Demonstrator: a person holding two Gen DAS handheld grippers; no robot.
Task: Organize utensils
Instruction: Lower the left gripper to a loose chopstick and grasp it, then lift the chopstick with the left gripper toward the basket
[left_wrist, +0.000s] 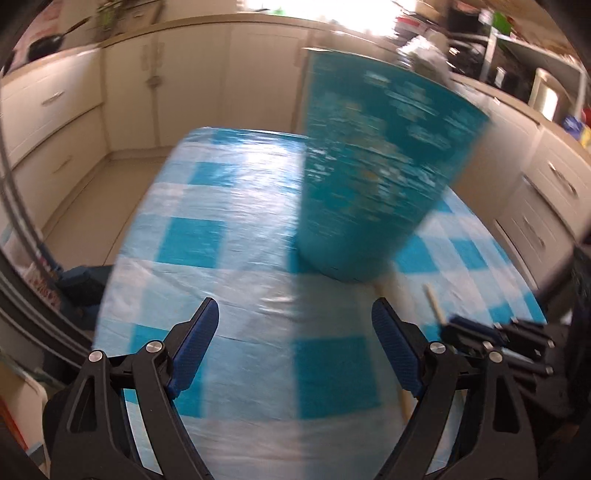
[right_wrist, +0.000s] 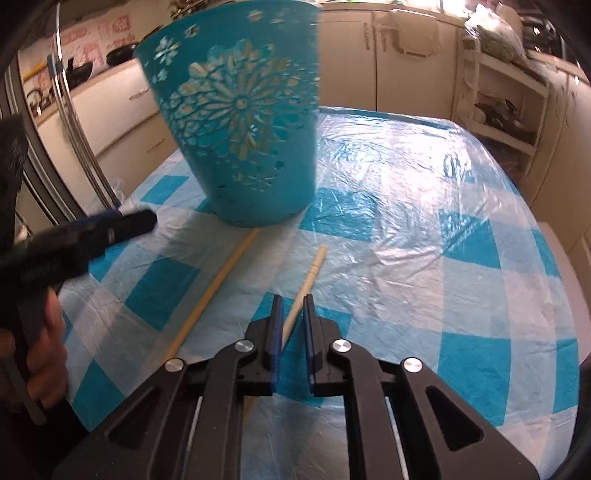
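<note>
Right wrist: chopstick (right_wrist: 303, 295) between right hand-held gripper (right_wrist: 293, 300) fingers

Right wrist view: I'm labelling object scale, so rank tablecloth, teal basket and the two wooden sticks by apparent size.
1. tablecloth
2. teal basket
3. left wooden stick; the stick in the right gripper is partly hidden, so unranked.

Left gripper (left_wrist: 295, 319) over checked tablecloth (left_wrist: 229, 206)

Jaws spread wide, nothing between them. Blurred teal bucket (left_wrist: 373, 177) stands ahead on the cloth. Two pale wooden sticks (left_wrist: 436, 306) lie at right, beside the right gripper (left_wrist: 491, 332). Cream cabinets (left_wrist: 184, 85) behind.
</note>
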